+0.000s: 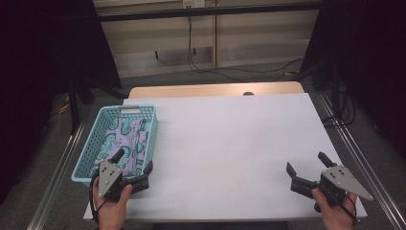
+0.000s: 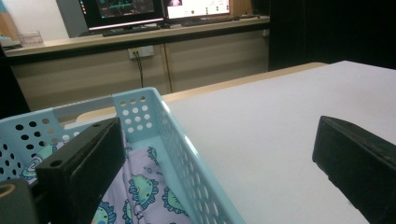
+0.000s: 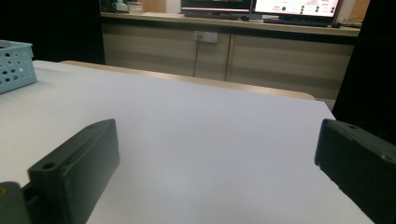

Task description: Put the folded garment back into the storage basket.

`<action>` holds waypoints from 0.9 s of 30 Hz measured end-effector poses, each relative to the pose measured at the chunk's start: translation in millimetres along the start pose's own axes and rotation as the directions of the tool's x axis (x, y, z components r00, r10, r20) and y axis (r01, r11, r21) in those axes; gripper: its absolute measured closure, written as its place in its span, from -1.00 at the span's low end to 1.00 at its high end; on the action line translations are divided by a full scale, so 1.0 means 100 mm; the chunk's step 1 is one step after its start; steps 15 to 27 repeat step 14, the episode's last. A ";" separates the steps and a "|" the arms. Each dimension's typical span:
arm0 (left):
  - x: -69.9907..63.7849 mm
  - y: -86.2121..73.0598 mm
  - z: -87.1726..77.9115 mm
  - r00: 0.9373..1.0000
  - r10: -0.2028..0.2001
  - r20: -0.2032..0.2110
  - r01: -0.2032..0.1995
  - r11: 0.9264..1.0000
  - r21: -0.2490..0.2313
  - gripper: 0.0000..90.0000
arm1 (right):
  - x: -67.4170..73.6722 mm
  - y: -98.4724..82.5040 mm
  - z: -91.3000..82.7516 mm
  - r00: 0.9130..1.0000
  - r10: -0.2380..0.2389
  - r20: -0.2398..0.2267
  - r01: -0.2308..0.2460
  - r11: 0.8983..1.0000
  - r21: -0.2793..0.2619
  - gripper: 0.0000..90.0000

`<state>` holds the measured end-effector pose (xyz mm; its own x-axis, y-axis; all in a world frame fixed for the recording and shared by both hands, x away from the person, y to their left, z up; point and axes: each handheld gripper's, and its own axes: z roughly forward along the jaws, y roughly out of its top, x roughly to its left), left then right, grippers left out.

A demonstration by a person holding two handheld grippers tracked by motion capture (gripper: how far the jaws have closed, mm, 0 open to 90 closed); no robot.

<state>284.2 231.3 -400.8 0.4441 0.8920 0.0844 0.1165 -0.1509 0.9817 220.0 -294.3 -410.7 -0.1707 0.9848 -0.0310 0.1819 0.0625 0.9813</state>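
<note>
Two hand-held grippers were in view at the lower edge of the high view. The left gripper (image 1: 134, 167) sat at the lower left of the frame, held in the person's left hand (image 1: 113, 205), with its jaws spread wide and straddling the near right wall of the basket (image 1: 90, 139). In the left gripper view one jaw stood inside the basket, above the cloth, while the other stood outside it over the white table surface (image 2: 261, 135); the perforated wall ran between them, and neither jaw gripped anything.

The basket, light blue and perforated, lay at the left of the table in the high view. Inside it lay a folded cloth (image 1: 125, 141), lilac with a teal seahorse-like print, showing again at the lower left of the left gripper view (image 2: 149, 191). Whether the inner jaw touched the cloth could not be determined.

The right gripper (image 1: 306, 168) was at the lower right of the high view, held in the right hand (image 1: 335, 214), well apart from the basket. Its jaws were likewise spread, with bare table between them. A corner of the basket appeared at the upper left of the right gripper view (image 3: 16, 65).
</note>
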 end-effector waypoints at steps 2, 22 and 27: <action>-0.01 -0.03 0.00 1.000 -0.021 0.008 0.020 1.000 0.013 -0.95 | 0.00 -0.02 -0.05 1.000 0.005 0.016 -0.005 1.000 -0.003 -1.00; 0.00 0.00 -0.04 0.999 -0.032 0.018 0.032 0.999 0.000 -0.97 | 0.05 -0.06 -0.04 1.000 0.001 0.002 -0.001 1.000 -0.020 -1.00; 0.00 0.00 -0.04 0.999 -0.032 0.018 0.032 0.999 0.000 -0.97 | 0.05 -0.06 -0.04 1.000 0.001 0.002 -0.001 1.000 -0.020 -1.00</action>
